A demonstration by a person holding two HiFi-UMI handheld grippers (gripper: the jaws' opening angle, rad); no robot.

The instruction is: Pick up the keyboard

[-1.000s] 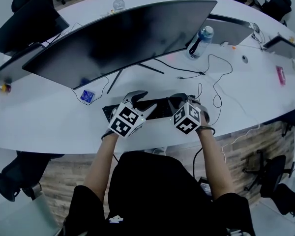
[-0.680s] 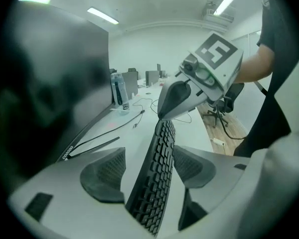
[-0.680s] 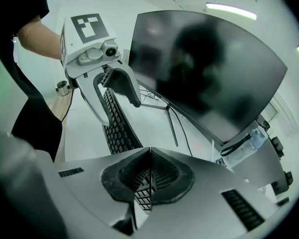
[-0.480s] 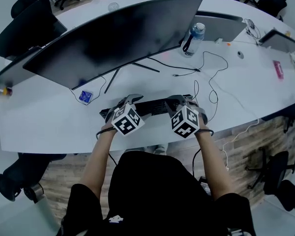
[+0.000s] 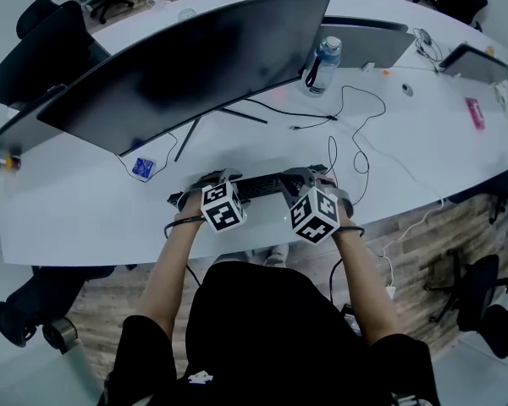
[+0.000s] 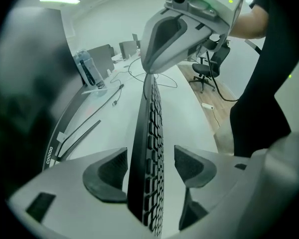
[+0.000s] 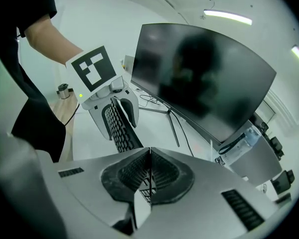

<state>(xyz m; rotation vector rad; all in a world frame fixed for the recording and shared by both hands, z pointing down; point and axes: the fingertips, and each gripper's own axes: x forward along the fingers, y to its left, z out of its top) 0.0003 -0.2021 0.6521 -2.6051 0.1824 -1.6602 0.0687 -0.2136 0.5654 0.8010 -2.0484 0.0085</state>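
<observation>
A black keyboard (image 5: 258,186) lies along the white desk's front edge, below a curved monitor. My left gripper (image 5: 205,183) is at its left end. In the left gripper view the jaws stand wide apart astride the keyboard (image 6: 148,133), which runs edge-on between them. The left pad (image 6: 107,176) is close against its back, and the right pad stands clear of the keys. My right gripper (image 5: 302,178) is at the right end. Its pads (image 7: 132,176) are pressed together on the keyboard's thin edge (image 7: 120,131). The left gripper (image 7: 117,106) shows at the far end.
A large curved monitor (image 5: 195,62) on a thin-legged stand fills the desk behind the keyboard. A water bottle (image 5: 322,60), loose cables (image 5: 356,138) and a blue packet (image 5: 141,167) lie around it. The desk's front edge (image 5: 93,252) runs just below the grippers. Office chairs stand around the desk.
My left gripper has come down over the keyboard's left end, rolled, and spread its jaws wide. The right gripper stays shut at the right end, shifted slightly.
</observation>
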